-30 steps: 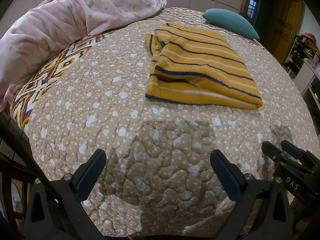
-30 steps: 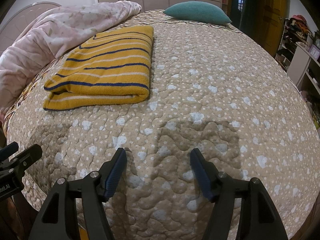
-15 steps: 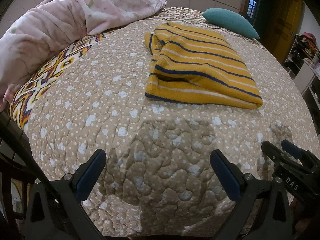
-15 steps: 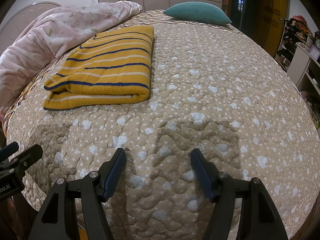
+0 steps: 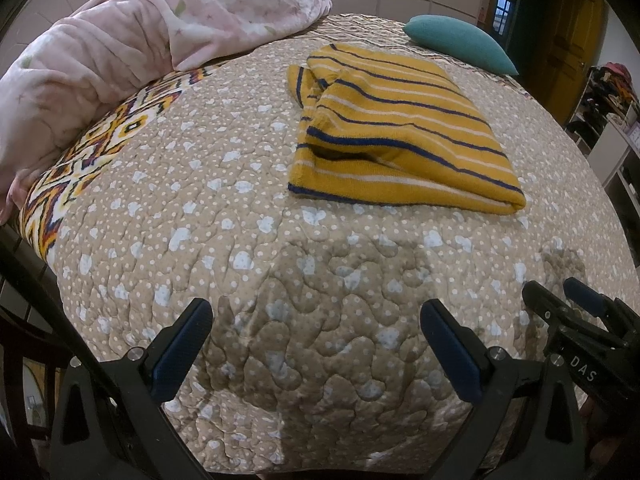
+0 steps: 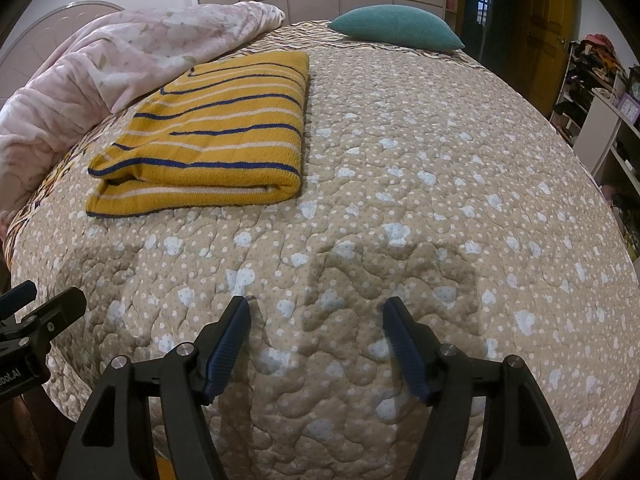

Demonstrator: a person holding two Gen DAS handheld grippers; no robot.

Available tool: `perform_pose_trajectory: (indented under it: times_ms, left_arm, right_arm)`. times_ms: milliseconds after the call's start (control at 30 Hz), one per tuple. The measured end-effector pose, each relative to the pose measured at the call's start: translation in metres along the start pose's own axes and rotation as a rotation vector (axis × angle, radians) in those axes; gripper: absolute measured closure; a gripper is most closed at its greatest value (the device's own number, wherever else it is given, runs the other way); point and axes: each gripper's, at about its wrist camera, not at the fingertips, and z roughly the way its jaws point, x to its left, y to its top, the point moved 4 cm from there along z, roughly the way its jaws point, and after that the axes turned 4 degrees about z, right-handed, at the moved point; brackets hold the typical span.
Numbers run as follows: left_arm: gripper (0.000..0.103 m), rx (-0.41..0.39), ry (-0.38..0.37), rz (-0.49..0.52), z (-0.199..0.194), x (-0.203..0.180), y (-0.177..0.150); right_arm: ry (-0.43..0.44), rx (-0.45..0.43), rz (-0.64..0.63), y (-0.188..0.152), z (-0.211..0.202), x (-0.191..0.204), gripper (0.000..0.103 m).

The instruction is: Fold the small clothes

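Note:
A mustard-yellow garment with navy and white stripes [image 5: 396, 132] lies folded into a neat rectangle on the quilted beige bedspread [image 5: 248, 216]; in the right wrist view the same garment [image 6: 212, 140] sits upper left. My left gripper [image 5: 316, 320] hovers open over the near part of the bed, well short of the garment, with nothing between its blue pads. My right gripper [image 6: 316, 316] is likewise open and empty above bare quilt [image 6: 440, 184], the garment far to its upper left. Each gripper shows at the edge of the other's view.
A bunched pink floral duvet [image 5: 132, 40] lies along the left side of the bed. A teal cushion [image 6: 396, 26] rests at the far end. Shelves with clutter [image 6: 592, 92] stand to the right, a dark doorway behind. The bed's near edge drops off below the grippers.

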Motion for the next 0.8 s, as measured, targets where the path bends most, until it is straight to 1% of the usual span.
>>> perform_pose_trajectory:
  times_ms: [267, 467, 633, 700, 800]
  left_arm:
    - [0.0, -0.003, -0.009, 0.001, 0.001, 0.0, 0.0]
    - [0.0, -0.007, -0.025, 0.02, 0.005, -0.002, -0.001]
    - [0.0, 0.012, -0.012, 0.028, 0.017, 0.0, 0.003]
    - [0.0, 0.011, -0.003, 0.035, 0.022, 0.0, 0.006]
    - [0.0, 0.01, 0.016, 0.051, 0.029, -0.002, 0.008]
  right_arm:
    - [0.0, -0.002, 0.0, -0.001, 0.0, 0.0, 0.028]
    - [0.006, -0.023, 0.001, -0.001, 0.0, 0.0, 0.028]
    - [0.008, -0.08, 0.013, 0.003, -0.01, -0.003, 0.028]
    - [-0.005, -0.113, 0.009, 0.006, -0.015, -0.006, 0.028]
    - [-0.023, -0.13, 0.005, 0.01, -0.015, -0.009, 0.028]
